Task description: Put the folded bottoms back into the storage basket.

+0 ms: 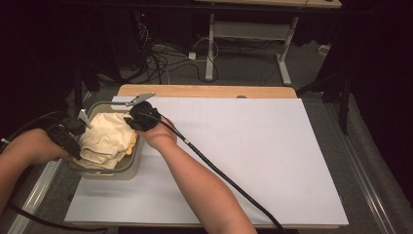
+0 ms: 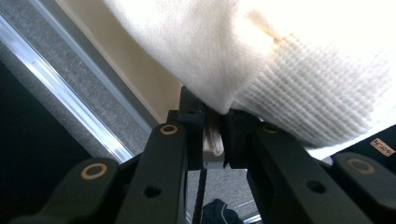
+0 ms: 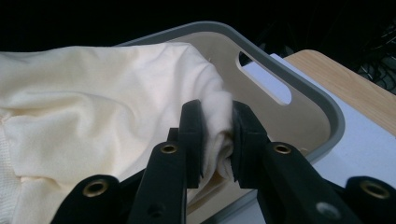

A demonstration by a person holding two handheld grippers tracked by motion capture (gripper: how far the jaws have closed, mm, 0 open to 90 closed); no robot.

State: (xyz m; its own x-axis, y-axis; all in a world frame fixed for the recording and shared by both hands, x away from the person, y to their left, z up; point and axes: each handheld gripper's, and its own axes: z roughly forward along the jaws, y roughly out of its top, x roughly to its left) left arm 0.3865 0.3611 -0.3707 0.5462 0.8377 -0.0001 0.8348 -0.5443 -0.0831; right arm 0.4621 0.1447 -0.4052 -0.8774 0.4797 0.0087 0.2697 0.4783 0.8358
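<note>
**A:** What are you seeing on your end?

**B:** I'm looking down at a cream garment bunched up inside a beige basket with a grey rim. The basket is sitting at the near left corner of the white sheet covering the wooden table.

**A:** And the grippers?

**B:** I'm holding both on the cloth. The left gripper is coming in over the basket's left side, and the right gripper is reaching in from the basket's right edge, near its far corner.

**A:** Are the jaws actually gripping?

**B:** Yes. In the left gripper view the left gripper is pinching a thin fold of the cream garment between nearly closed jaws, with a ribbed, knitted band of the fabric hanging just above them. In the right gripper view the right gripper is clamping a thicker bunch of the cream garment, the fabric bulging out above the pads.

**A:** Where's that second grip relative to the basket?

**B:** Just inside the wall of the basket that has the slotted handle hole; the garment is lying against that wall.
</note>
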